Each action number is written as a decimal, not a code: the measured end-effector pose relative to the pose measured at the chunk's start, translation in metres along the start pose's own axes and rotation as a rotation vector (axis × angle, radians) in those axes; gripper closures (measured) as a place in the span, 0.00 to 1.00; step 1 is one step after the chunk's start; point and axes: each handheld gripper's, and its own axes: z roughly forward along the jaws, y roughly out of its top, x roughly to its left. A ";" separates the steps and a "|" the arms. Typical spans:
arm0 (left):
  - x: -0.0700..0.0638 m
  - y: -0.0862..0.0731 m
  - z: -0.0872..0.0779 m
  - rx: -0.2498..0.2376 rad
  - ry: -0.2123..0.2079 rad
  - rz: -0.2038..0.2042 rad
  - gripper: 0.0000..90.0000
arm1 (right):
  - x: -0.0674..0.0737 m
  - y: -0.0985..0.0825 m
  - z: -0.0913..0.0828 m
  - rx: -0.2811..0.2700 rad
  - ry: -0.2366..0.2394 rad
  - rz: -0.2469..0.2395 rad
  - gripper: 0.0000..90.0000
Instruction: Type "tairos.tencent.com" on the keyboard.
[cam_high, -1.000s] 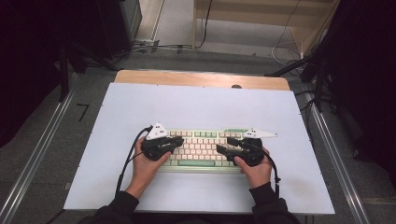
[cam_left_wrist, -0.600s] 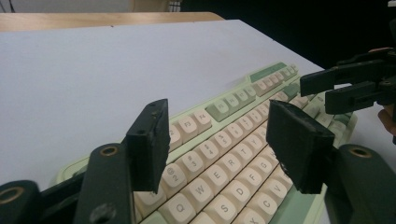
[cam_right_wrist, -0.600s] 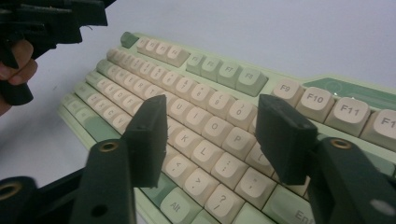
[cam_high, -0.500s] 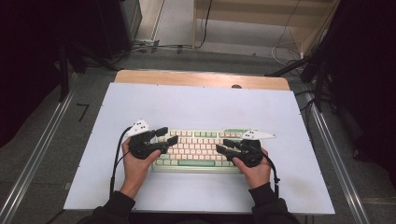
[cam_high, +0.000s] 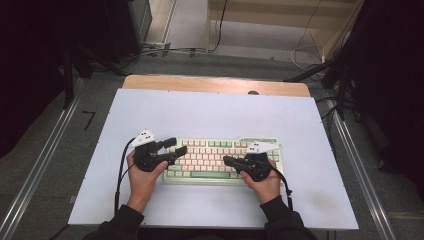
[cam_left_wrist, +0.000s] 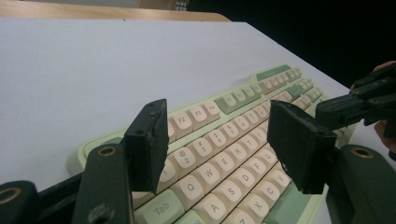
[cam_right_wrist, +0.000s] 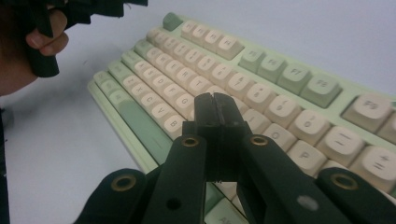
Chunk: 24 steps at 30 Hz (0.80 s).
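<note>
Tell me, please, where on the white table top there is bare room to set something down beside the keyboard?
The widest free patch is the white table top between the keyboard and the wooden strip at the far edge. Bare strips also lie beyond each end of the keyboard. It is crowded along the near side, where the left hand-held gripper and right hand-held gripper sit over the keys.
</note>
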 end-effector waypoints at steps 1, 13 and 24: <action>0.000 0.000 0.000 0.000 -0.001 0.000 0.45 | 0.002 0.000 0.004 0.016 0.003 -0.013 0.97; -0.002 -0.001 0.001 0.011 -0.005 0.007 0.45 | 0.014 0.000 0.027 0.097 0.006 -0.088 0.97; -0.002 -0.002 0.002 0.016 -0.002 0.009 0.45 | 0.014 -0.001 0.031 0.105 0.002 -0.089 0.96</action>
